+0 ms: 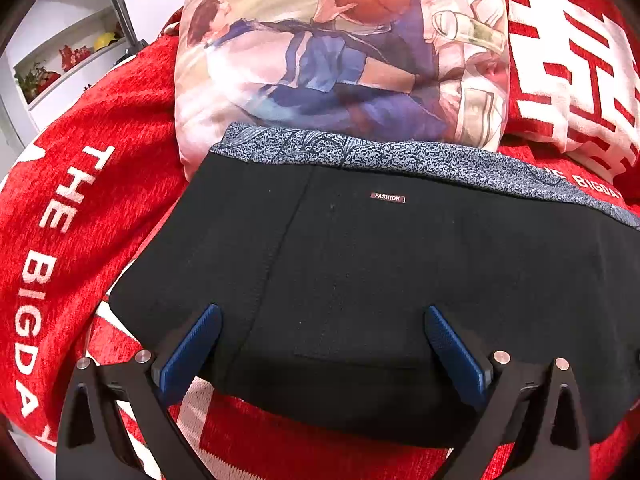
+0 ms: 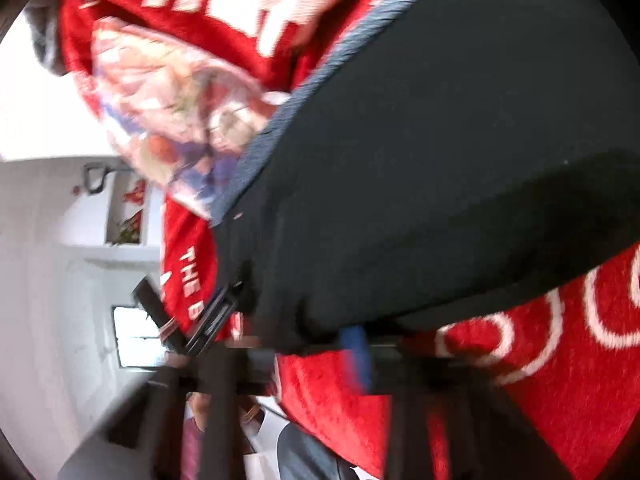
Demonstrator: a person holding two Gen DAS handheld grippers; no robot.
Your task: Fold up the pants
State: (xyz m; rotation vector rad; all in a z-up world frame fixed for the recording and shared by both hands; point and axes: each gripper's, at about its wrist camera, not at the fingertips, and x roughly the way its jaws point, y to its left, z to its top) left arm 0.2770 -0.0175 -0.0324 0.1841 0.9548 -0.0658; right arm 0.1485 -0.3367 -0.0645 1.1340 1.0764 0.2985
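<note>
Black pants (image 1: 360, 280) with a grey patterned waistband (image 1: 360, 150) and a small FASHION label lie folded on a red blanket (image 1: 100, 184). My left gripper (image 1: 322, 336) is open just above the pants' near edge, with its blue pads (image 1: 192, 352) spread wide and holding nothing. In the blurred right wrist view the pants (image 2: 440, 180) fill the upper right. My right gripper (image 2: 304, 340) is close to the pants' edge. One blue pad (image 2: 356, 348) shows, the rest is smeared, and I cannot tell its state.
A printed basketball pillow (image 1: 340, 48) leans behind the waistband. A red and white cushion (image 1: 572, 60) sits at the far right. White shelves (image 1: 64, 56) stand at the left. A person's legs (image 2: 304, 452) show below the blanket's edge.
</note>
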